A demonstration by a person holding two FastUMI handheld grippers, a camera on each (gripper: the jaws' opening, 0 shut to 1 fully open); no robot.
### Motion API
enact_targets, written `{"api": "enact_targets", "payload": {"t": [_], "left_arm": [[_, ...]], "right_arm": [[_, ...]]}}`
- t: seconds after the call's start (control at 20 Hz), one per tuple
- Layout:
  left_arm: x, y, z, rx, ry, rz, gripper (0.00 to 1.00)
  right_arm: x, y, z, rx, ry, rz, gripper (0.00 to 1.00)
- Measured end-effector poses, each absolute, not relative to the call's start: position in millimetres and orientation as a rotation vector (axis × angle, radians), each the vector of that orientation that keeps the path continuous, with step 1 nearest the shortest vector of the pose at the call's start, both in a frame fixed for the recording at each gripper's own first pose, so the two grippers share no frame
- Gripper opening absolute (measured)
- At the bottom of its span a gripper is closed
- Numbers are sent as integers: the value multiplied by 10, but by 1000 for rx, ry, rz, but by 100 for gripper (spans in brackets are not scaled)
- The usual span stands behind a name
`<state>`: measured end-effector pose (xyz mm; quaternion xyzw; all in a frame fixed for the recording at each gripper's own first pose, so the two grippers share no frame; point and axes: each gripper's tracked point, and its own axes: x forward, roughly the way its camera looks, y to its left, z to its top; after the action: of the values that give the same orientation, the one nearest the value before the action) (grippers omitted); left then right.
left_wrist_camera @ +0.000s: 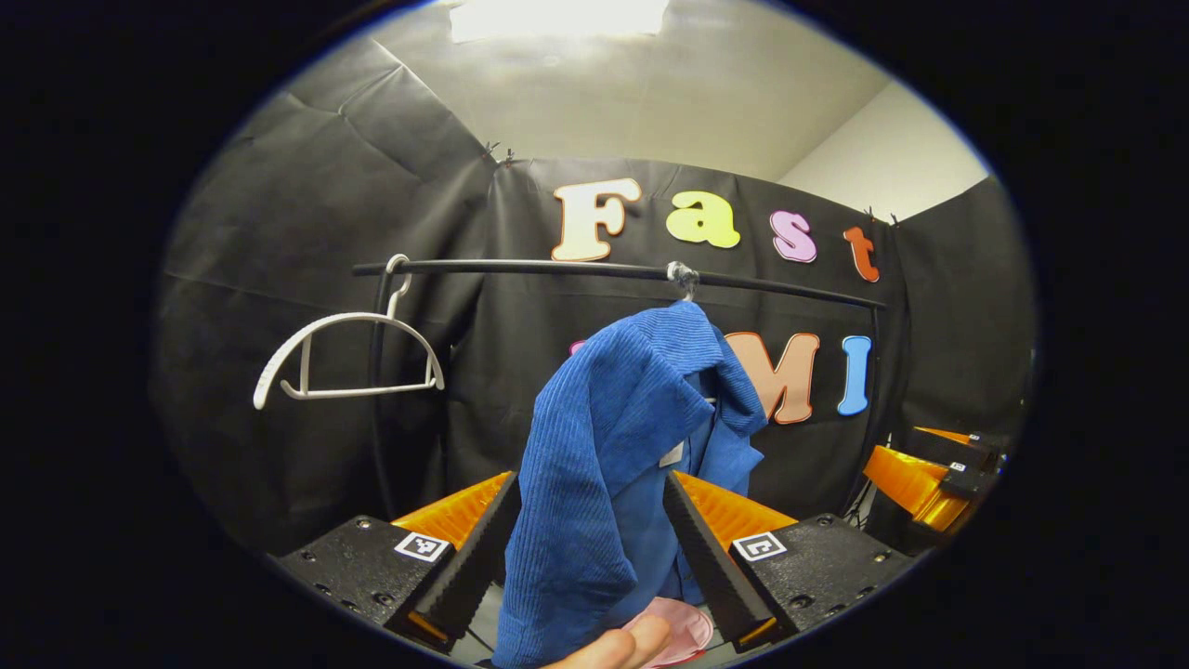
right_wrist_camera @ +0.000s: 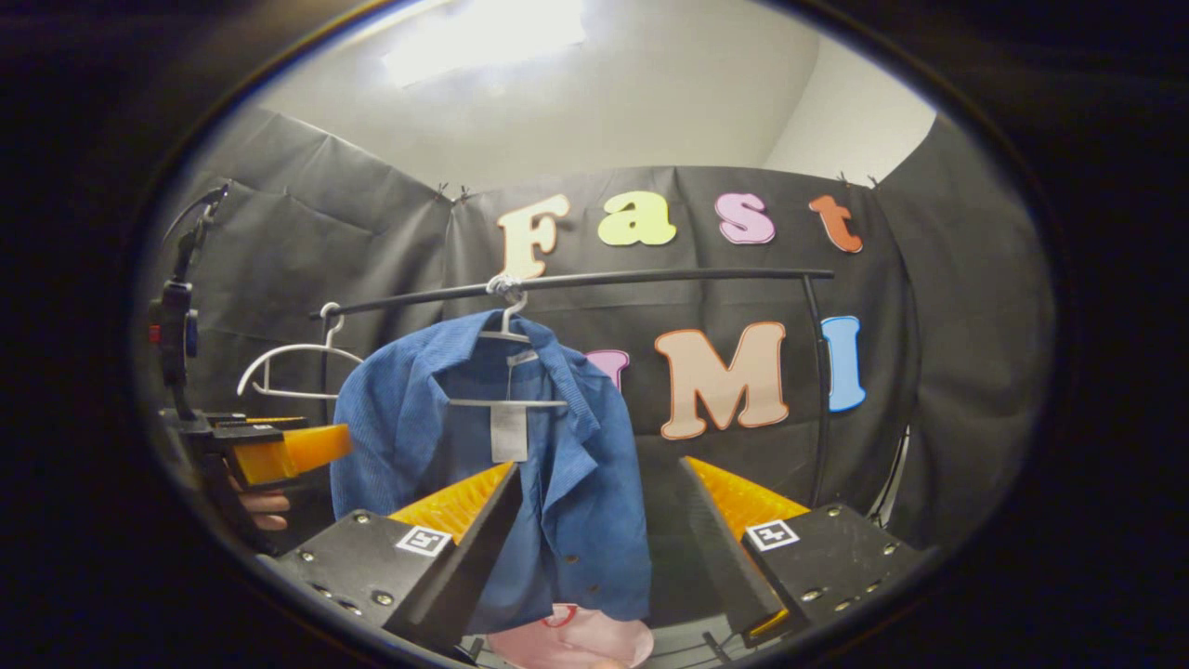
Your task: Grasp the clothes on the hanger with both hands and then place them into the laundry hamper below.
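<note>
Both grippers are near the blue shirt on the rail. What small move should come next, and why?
Probably shut the left gripper on the shirt: its open fingers already flank the fabric. The right gripper is open too, with the shirt's edge between its fingers, and the shirt hangs on its hanger.

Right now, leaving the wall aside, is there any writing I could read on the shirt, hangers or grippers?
The tag in the blue shirt: too small to read.
The square markers on the left gripper and right gripper: black-and-white patterns, no words.
Otherwise none.
</note>
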<state>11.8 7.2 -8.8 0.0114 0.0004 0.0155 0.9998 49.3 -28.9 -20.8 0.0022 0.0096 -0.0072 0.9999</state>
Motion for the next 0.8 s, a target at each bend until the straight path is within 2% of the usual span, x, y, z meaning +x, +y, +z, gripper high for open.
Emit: {"api": "enact_targets", "payload": {"t": [0.3, 0.5, 0.55, 0.7, 0.8], "left_arm": [[230, 41, -214, 34, 28, 33, 92], [395, -89, -249, 43, 37, 52, 92], [450, -109, -240, 42, 38, 64, 92], [637, -174, -239, 41, 38, 103, 92], [736, -176, -291, 49, 48, 136, 92]], "right_arm": [[836, -174, -523, 39, 91, 21, 99], [903, -204, -550, 68, 81, 28, 99], [928, -216, -540, 77, 80, 31, 96], [986, -275, -574, 90, 90, 22, 99], [1049, -276, -623, 89, 104, 24, 96]]}}
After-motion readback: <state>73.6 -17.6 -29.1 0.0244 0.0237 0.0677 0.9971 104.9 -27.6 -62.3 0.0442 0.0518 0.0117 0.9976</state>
